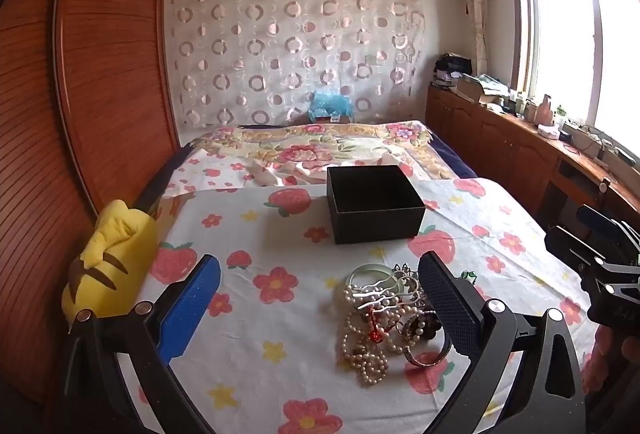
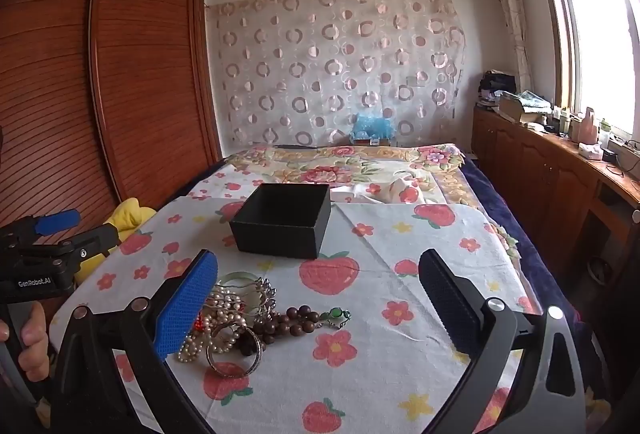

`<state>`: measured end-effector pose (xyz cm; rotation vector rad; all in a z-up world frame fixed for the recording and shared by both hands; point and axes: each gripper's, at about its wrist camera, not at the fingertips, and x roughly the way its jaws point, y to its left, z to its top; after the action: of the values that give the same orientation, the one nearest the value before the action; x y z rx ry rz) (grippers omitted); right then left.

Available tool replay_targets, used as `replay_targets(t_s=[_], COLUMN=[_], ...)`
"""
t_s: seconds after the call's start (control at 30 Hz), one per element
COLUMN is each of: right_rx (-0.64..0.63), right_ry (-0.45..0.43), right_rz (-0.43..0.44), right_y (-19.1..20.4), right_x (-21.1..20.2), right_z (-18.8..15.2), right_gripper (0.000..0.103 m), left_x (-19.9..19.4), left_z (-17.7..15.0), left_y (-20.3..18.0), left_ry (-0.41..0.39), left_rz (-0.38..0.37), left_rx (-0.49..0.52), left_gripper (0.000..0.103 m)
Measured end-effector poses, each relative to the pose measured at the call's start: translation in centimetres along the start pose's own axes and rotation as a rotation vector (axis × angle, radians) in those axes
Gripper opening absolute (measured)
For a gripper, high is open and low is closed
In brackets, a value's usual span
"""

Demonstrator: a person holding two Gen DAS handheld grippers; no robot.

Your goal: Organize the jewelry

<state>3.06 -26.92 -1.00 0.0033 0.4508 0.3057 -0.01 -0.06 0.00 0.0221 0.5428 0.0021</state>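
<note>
Both claws hovering wide apart, gripping nothing: left claw (image 1: 320, 298), right claw (image 2: 320, 298). Jewelry pile (image 1: 390, 318) lying tangled on flowered cloth (image 1: 280, 234), near side. Black box (image 1: 374, 207) sitting open just behind pile, likely waiting to receive pieces.

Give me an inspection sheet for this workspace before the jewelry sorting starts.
Surface: floral and strawberry print cloth, flat, lightly creased.
Job's things: black box, open and showing nothing inside; jewelry pile in one tangled heap near the front, with pearl strands, a silver bangle, brown wooden beads and a green piece.
Clutter: yellow plush at the cloth's left edge.
Grippers: left gripper open, the pile lying between its fingers, untouched; right gripper open, empty.
Cables: on the far window counter only.
Surroundings: bed, wooden wardrobe, curtain, window.
</note>
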Motion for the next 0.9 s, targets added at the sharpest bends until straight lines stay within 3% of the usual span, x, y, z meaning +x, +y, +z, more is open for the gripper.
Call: replay_targets(t_s=[0.9], right_rx=[0.0], right_ry=[-0.012], right_rz=[-0.001], right_y=[0.07], right_x=[-0.23], right_z=[0.09], right_gripper=[0.101], left_x=[-0.02], left_z=[0.0], left_y=[0.07], left_ry=[-0.007], left_rz=[-0.01], left_rx=[-0.008], left_gripper=[0.096])
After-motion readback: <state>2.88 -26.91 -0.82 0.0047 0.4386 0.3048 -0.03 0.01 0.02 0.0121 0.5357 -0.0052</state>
